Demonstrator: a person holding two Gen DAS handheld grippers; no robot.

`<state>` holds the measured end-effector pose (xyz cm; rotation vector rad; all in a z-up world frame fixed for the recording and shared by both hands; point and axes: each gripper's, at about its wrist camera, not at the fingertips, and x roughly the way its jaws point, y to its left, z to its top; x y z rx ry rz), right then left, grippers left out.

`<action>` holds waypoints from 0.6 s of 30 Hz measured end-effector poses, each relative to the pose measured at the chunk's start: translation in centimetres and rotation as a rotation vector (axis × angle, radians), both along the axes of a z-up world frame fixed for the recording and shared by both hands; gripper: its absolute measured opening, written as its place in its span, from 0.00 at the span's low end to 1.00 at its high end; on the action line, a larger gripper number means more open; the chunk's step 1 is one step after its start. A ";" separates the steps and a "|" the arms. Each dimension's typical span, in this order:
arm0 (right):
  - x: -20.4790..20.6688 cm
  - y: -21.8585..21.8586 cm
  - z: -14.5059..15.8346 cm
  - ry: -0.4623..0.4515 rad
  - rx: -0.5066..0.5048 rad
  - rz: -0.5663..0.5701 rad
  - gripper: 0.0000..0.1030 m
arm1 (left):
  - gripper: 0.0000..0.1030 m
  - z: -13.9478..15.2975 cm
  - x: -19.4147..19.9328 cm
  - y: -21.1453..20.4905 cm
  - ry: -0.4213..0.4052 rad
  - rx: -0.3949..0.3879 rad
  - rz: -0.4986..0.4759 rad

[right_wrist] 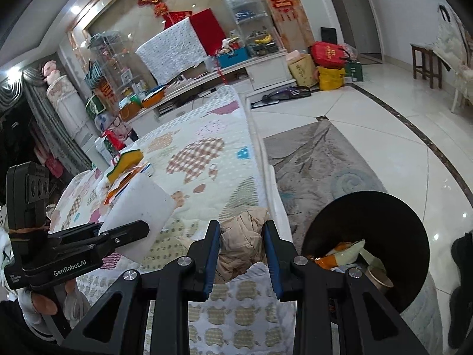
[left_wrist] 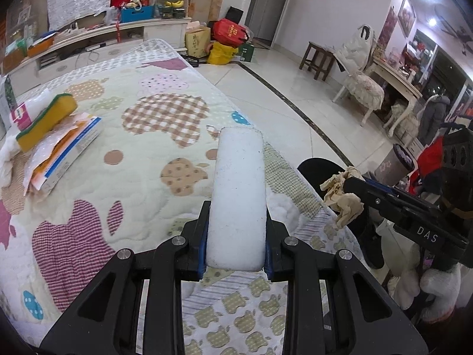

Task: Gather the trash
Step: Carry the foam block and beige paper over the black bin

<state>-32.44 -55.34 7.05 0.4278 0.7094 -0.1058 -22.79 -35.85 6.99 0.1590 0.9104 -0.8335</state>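
Trash fills both grippers: the left gripper [left_wrist: 236, 236] pinches a white foam block [left_wrist: 239, 195] between its blue pads, the block standing lengthwise out from the jaws at the lower centre of the left view, rounded at its corners and faintly speckled. The right gripper [right_wrist: 242, 254] is pressed onto a crumpled beige paper wad [right_wrist: 241, 242], soft and creased, at the lower centre of the right view. Both tools tilt downward over the quilted apple-print blanket [left_wrist: 142, 153]. At the lower right of the right view stands a round black bin [right_wrist: 384, 222] on the floor, holding an orange wrapper [right_wrist: 328, 259] and a paper cup [right_wrist: 380, 278]. At the left of the left view, a yellow-green sponge [left_wrist: 47, 119] lies on a flat box [left_wrist: 74, 151].
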 end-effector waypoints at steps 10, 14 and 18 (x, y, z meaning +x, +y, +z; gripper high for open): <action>-1.0 -1.8 -0.4 0.009 0.006 -0.038 0.28 | 0.25 -0.2 -0.9 -1.9 -0.008 0.011 -0.037; -1.3 -2.5 -0.5 0.015 0.009 -0.060 0.28 | 0.25 0.0 -0.9 -2.4 -0.008 0.016 -0.048; -2.0 -3.6 -0.6 0.020 -0.003 -0.095 0.28 | 0.25 -0.1 -0.9 -3.4 0.025 0.009 -0.079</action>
